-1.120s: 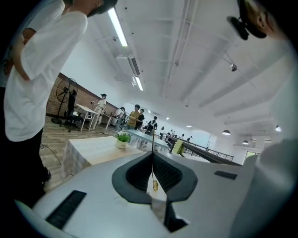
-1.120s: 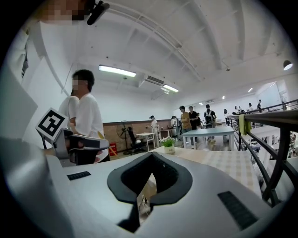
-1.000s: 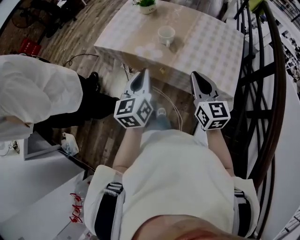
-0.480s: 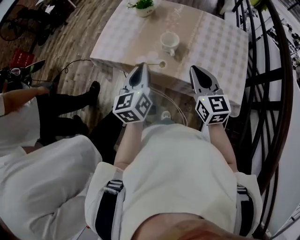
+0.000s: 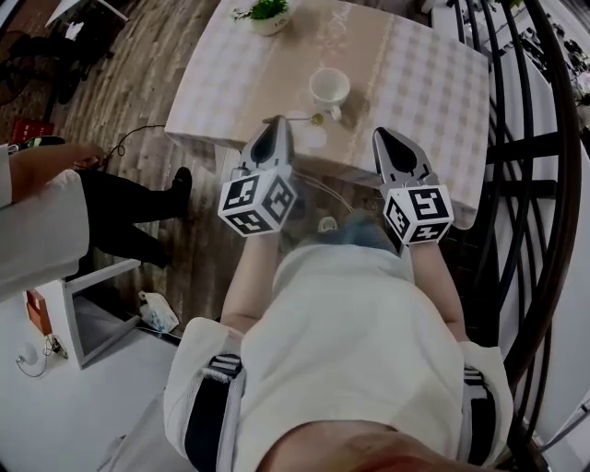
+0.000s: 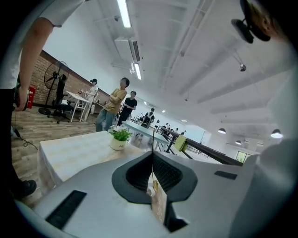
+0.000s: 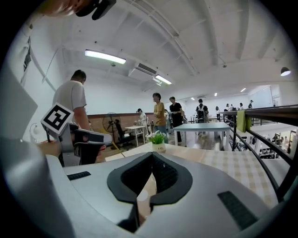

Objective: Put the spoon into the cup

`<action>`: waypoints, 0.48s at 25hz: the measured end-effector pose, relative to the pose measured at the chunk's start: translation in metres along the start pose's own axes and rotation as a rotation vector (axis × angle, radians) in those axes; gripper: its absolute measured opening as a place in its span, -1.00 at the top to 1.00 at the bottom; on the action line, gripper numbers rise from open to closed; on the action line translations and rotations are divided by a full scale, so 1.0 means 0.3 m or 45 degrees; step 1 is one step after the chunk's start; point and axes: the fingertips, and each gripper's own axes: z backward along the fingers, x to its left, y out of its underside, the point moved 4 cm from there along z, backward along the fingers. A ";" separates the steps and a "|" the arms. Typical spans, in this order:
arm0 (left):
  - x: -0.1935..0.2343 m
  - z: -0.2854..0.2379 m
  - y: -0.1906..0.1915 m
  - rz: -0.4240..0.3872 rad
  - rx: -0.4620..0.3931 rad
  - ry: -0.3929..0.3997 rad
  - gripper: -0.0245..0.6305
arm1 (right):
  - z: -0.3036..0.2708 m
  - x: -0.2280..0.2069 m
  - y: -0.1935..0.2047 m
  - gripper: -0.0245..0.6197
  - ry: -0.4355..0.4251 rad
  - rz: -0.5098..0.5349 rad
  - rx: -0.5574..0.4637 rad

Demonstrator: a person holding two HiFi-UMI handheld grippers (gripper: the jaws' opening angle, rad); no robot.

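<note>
A white cup [image 5: 329,88] stands on the checked tablecloth [image 5: 424,83] of a table. A spoon [image 5: 297,118] with a gold end lies on the cloth just in front and left of the cup. My left gripper [image 5: 278,124] is shut and empty, its tip over the table's near edge, right beside the spoon's handle. My right gripper [image 5: 383,136] also looks shut and empty, near the table edge to the right of the cup. In the left gripper view the jaws [image 6: 152,154] meet in a line. In the right gripper view the jaws [image 7: 152,154] meet too.
A small potted plant [image 5: 266,13] stands at the table's far left. A person in dark trousers [image 5: 129,207] stands on the wooden floor at the left. A black railing [image 5: 544,175] runs along the right. A white cabinet [image 5: 88,309] is at the lower left.
Both grippers have come forward to the table's near edge, and the spoon now shows beside the left tip. The person at the left has shifted further left.
</note>
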 end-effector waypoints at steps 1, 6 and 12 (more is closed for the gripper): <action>0.003 -0.011 0.005 0.001 0.006 0.004 0.91 | -0.001 -0.004 0.009 0.92 0.008 -0.007 0.008; 0.023 -0.045 0.058 0.026 0.023 0.026 0.91 | -0.007 -0.007 0.071 0.92 0.026 -0.010 0.044; 0.055 -0.133 0.086 0.048 0.072 0.019 0.91 | -0.088 -0.034 0.078 0.92 -0.003 0.006 0.068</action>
